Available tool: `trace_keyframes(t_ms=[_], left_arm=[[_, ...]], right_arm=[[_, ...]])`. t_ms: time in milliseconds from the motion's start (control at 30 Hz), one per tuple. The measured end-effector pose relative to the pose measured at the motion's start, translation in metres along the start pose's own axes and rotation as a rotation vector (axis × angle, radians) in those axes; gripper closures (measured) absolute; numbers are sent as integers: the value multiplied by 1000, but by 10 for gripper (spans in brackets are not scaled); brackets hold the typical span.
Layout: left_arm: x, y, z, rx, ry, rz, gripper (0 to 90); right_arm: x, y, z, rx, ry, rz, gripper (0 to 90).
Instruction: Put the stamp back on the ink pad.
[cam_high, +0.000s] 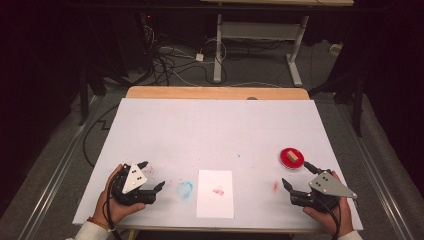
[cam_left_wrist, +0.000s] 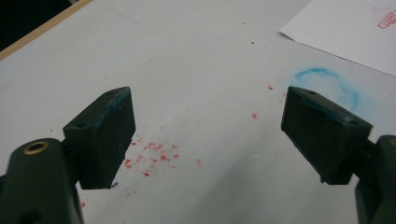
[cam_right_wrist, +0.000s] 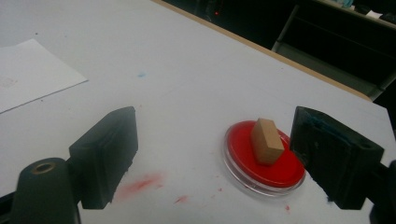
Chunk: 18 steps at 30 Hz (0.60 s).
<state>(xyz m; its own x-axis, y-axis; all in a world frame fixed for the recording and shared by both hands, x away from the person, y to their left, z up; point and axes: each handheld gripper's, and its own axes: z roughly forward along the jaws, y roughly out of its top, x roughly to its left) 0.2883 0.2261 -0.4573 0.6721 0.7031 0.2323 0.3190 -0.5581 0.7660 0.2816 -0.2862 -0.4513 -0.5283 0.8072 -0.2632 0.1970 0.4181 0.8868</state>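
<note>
Right gripper fingers spread wide, wooden block on red pad ahead, untouched

Desk: white top sheet over a light wooden board, whose bare strip showed along the far edge. Floor: grey, dimly lit. Beyond the desk's far edge: a second table's white metal legs and crossbar, with a tangle of dark and white cables and a small white box lying on the floor. Metal rails ran along the floor off the desk's left and right edges. Surroundings: dark, black at both sides.
</note>
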Motion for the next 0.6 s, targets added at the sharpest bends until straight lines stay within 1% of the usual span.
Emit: trace_keyframes(t_ms=[167,233,333,400,467,600], left_arm=[[-1,1,0,3,2,8,169],[-2,2,1,3,3,12,169],[-3,2,1,3,2,20,169],[-3,2,1,2,1,22,169],[-3,0,1,8,0,24,169],[-4,1,0,2,0,26,169]], right_arm=[[3,-5,0,23,13,-8,161],[3,-5,-1,18,13,1,161],[4,-4,-1,10,11,-1,161],[5,-4,-1,17,15,-6,160],[5,-3,-3,4,15,-8,161],[9,-2,-4,7,17,-21,161]])
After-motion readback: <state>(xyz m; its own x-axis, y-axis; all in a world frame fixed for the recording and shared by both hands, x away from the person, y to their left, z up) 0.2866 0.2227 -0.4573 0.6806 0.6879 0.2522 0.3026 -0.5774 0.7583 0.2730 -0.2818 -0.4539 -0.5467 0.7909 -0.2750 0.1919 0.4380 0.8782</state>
